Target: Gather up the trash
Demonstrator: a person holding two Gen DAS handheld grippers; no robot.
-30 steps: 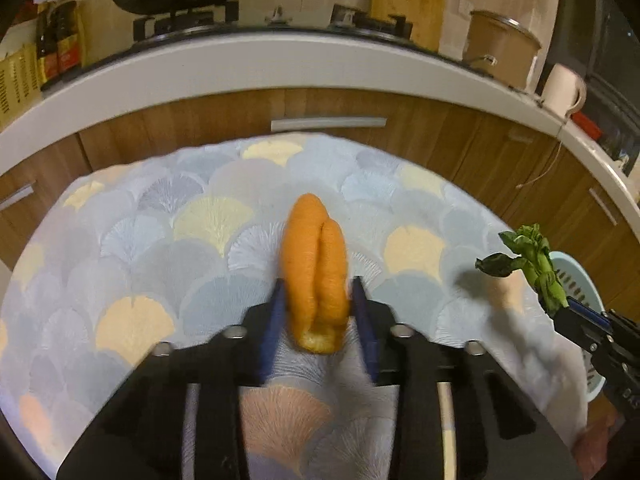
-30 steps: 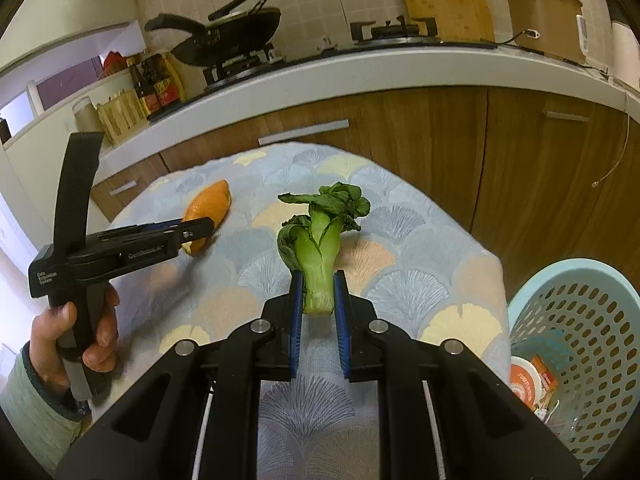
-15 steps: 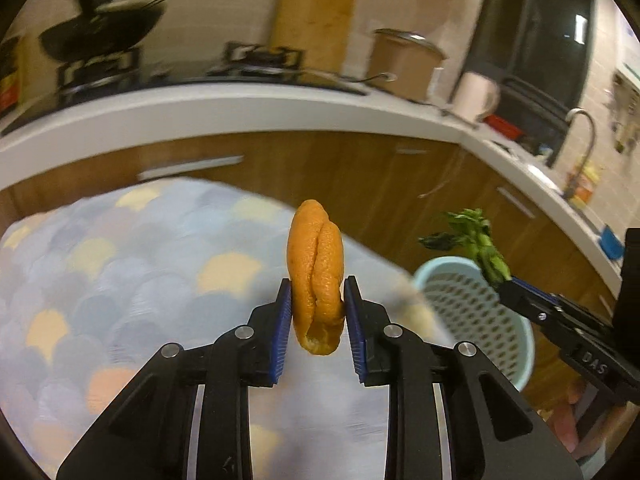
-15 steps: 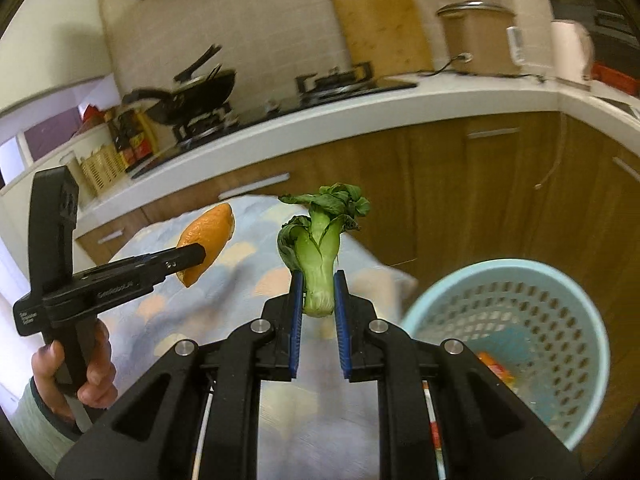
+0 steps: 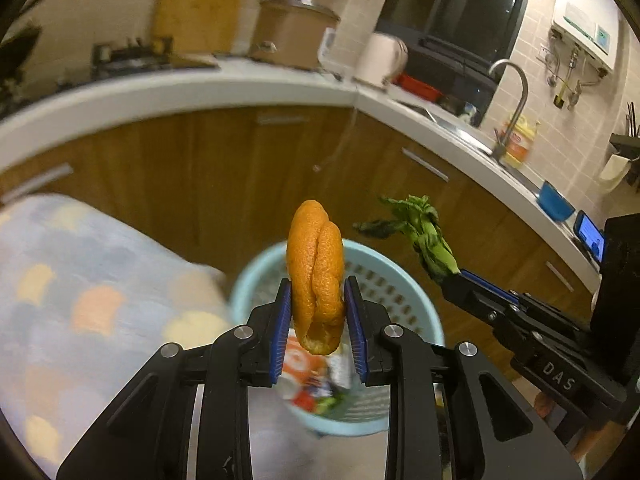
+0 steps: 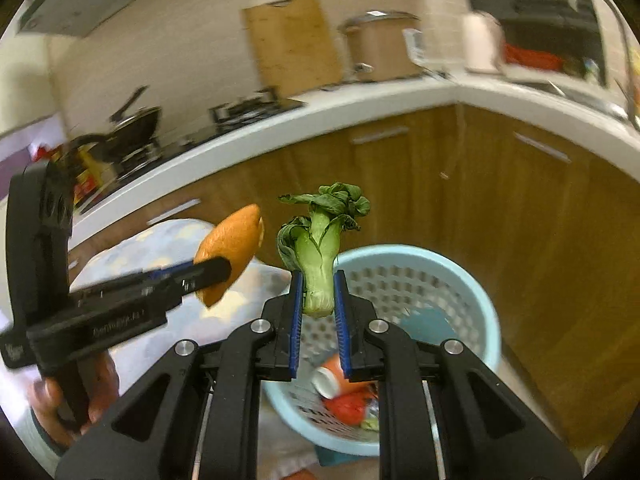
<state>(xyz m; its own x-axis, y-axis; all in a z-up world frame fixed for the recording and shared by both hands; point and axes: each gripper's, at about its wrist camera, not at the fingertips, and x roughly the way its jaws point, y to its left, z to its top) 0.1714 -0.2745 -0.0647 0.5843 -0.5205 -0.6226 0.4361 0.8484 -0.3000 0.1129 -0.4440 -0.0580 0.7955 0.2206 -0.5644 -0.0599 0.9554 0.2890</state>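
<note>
Left wrist view first, with everything placed by the light blue basket [image 5: 416, 304]; to the left of the basket is a patterned cloth [image 5: 80, 300] with blue, yellow and orange patches, a bit blurry; the left hand-held gripper [image 5: 318, 312] is squeezed tight on an orange peel [image 5: 316, 276], and the peel sticks up in front of the basket's back rim, held in the air; low inside the basket there is some trash [image 5: 316, 380], seen between the blue pads; to the right of the basket the right hand-held gripper [image 5: 454, 276] comes in from the side, holding a green bok choy [image 5: 424, 236] by its stem, with the leaves up above the basket's right rim; far behind the basket runs a white worktop [image 5: 200, 84] with a brown pot [image 5: 294, 32] on it.

Right wrist view next; up and to the left of the basket [image 6: 480, 308] the left hand-held gripper [image 6: 224, 270] pinches the orange peel [image 6: 232, 248], close to the basket's left rim; a hand [image 6: 68, 396] holds its black handle at the far left; the right hand-held gripper [image 6: 318, 296] is clamped on the pale stem of the bok choy [image 6: 320, 256], which stands upright over the basket's near left part; down in the basket lie an orange and white cup [image 6: 332, 376] and something red [image 6: 348, 404].
</note>
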